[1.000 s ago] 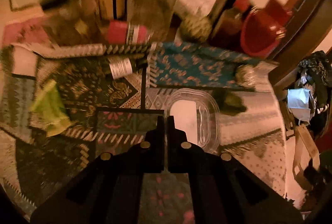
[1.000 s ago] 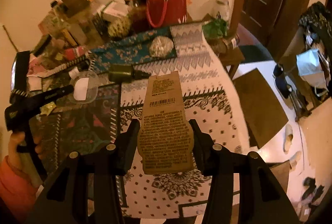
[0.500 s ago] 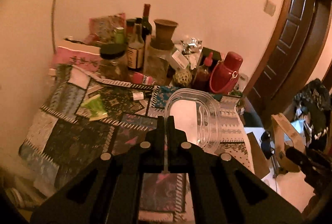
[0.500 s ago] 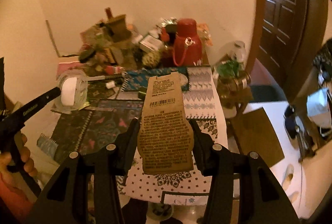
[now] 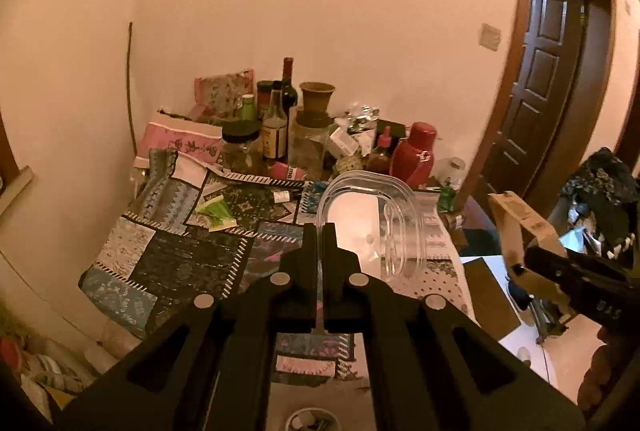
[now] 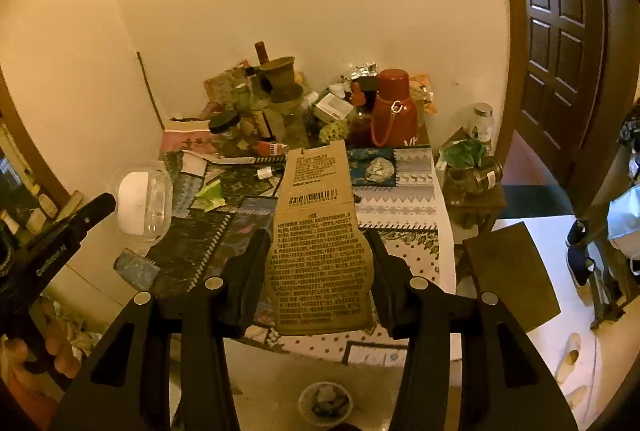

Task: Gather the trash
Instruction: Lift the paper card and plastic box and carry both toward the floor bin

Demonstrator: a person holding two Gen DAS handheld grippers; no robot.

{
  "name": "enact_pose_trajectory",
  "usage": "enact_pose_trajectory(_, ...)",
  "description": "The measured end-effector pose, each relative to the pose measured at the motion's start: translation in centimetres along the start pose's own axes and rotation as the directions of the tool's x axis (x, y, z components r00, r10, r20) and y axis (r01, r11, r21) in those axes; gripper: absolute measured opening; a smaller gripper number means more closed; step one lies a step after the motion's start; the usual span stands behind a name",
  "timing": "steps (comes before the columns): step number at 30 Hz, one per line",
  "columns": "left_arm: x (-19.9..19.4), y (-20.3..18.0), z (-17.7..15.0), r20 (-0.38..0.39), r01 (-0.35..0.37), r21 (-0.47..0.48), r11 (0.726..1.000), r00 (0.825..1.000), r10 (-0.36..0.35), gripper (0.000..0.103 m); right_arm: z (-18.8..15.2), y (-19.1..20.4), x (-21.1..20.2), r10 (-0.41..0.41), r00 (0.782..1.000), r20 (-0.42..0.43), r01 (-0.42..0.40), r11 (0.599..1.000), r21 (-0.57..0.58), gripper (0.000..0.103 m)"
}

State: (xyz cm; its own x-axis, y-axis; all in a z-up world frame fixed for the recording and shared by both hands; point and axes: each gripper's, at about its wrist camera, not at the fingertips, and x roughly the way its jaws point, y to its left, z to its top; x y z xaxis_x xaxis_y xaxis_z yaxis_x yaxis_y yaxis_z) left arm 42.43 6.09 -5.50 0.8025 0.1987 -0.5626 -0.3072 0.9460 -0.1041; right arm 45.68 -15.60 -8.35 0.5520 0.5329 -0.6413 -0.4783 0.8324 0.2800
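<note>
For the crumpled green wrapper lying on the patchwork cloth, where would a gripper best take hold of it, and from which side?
Grip the green wrapper at its raised, folded ridge, coming down from above with the jaws across the fold. It lies loose and crumpled on the patchwork cloth, apart from the small bottle nearby, so a top pinch looks clear; a low side approach would likely just push it.

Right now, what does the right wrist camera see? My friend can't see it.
The right tongs are shut on a brown cardboard package above a patchwork-covered table. At the left, the left tongs hold a clear plastic container. A small bin sits on the floor below.
</note>
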Motion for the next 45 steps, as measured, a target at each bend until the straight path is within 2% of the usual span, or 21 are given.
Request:
enact_pose_trajectory(8, -6.1, 1.3, -2.6, 0.033, 0.109, 0.034, 0.993, 0.993, -0.110, 0.000, -4.0, 3.5, -5.0, -0.066, 0.997, 0.043, 0.065, 0.998, 0.026, 0.044)
enact_pose_trajectory(11, -8.9, 2.3, -4.4, 0.039, 0.098, 0.072, 0.993, 0.994, -0.101, 0.000, -5.9, 4.7, -6.4, -0.086, 0.996, 0.039, 0.083, 0.995, 0.061, 0.044)
enact_pose_trajectory(20, -16.1, 6.3, -10.7, -0.017, 0.148, 0.075, 0.986, 0.989, -0.147, 0.000, -13.4, 9.8, -10.8, -0.104, 0.994, 0.013, 0.102, 0.990, 0.101, 0.044)
enact_pose_trajectory(26, -18.9, 8.1, -13.6, -0.064, 0.162, 0.070, 0.984, 0.985, -0.158, 0.000, -16.1, 11.6, -13.2, -0.106, 0.994, -0.002, 0.106, 0.989, 0.103, 0.044)
enact_pose_trajectory(34, -19.0, 8.6, -16.5, -0.145, 0.154, 0.037, 0.987, 0.979, -0.147, 0.000, -17.8, 11.5, -12.7, -0.101, 0.993, -0.055, 0.106, 0.989, 0.100, 0.044)
enact_pose_trajectory(39, -16.1, 7.7, -18.5, -0.236, 0.147, 0.009, 0.989, 0.961, -0.141, 0.000, -19.7, 10.2, -10.3, -0.086, 0.989, -0.124, 0.097, 0.992, 0.085, 0.044)
enact_pose_trajectory(42, -13.8, 6.8, -19.8, -0.282, 0.134, 0.015, 0.991, 0.951, -0.125, 0.000, -21.1, 8.6, -7.7, -0.078, 0.979, -0.188, 0.095, 0.992, 0.081, 0.044)
enact_pose_trajectory(45, -10.8, 6.2, -21.7, -0.335, 0.134, -0.003, 0.991, 0.934, -0.127, 0.000, -23.1, 7.0, -4.8, -0.079, 0.964, -0.253, 0.100, 0.992, 0.072, 0.044)
